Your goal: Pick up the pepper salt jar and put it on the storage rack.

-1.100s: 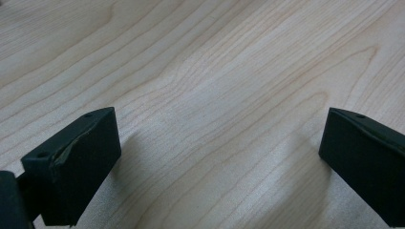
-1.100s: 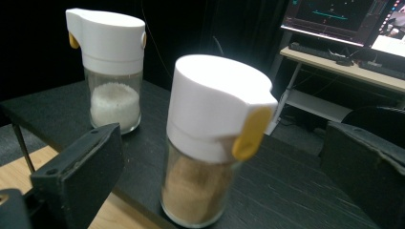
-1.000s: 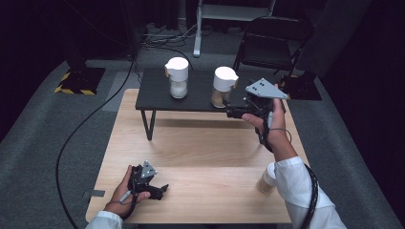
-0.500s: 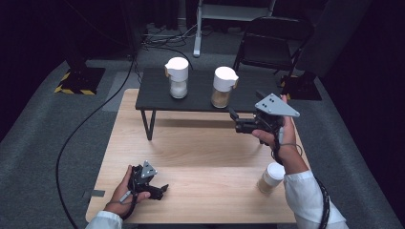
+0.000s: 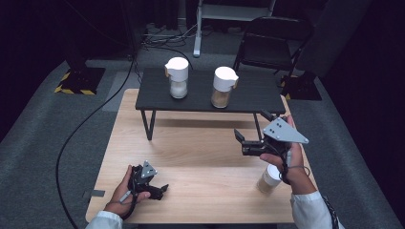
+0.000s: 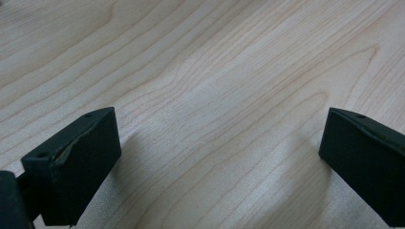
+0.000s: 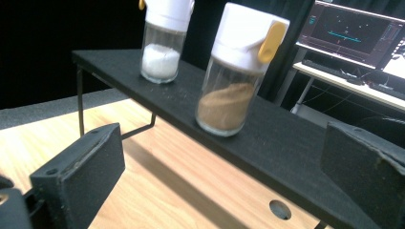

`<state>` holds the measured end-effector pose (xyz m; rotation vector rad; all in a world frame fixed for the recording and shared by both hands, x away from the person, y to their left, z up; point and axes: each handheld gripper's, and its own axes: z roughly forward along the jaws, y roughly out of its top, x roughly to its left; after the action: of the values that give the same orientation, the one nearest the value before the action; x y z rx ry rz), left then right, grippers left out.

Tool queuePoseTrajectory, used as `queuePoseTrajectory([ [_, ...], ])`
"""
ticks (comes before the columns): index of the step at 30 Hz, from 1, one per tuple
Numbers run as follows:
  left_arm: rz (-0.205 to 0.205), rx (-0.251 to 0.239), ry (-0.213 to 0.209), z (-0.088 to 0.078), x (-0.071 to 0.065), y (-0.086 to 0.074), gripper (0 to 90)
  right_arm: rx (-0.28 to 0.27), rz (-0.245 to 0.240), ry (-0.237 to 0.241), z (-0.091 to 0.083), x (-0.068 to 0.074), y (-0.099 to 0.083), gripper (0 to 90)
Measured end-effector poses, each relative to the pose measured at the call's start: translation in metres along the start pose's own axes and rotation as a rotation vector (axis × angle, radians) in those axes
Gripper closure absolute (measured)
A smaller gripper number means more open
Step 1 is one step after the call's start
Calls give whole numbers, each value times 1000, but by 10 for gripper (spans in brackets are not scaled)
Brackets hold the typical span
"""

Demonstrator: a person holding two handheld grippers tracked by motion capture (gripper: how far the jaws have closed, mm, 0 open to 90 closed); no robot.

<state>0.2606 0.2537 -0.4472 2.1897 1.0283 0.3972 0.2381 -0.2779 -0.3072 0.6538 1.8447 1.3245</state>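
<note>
Two glass shakers with white caps stand on a low black shelf: one holds white grains, the other brown powder. My right gripper hovers open in front of the shelf's right end, jaws pointing left, with nothing between them. In the right gripper view the brown shaker and the white shaker stand on the shelf beyond my open right gripper. A third shaker stands on the wooden table by my right wrist. My left gripper rests open low over the table.
The wooden table carries the shelf along its far edge. Behind it are a folding chair, floor cables and a striped black base. A monitor on a desk shows in the right gripper view.
My right gripper has drawn back from the brown shaker on the shelf, toward the person and lower. The shaker by the right wrist shows more. The left gripper has stayed put.
</note>
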Motion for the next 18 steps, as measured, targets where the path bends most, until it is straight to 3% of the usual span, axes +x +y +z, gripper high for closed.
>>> queuePoseTrajectory([
  [18, -2, 0, 0, 0, 0, 0, 0, 45, -31, -2, -36, 13, -43, 10],
])
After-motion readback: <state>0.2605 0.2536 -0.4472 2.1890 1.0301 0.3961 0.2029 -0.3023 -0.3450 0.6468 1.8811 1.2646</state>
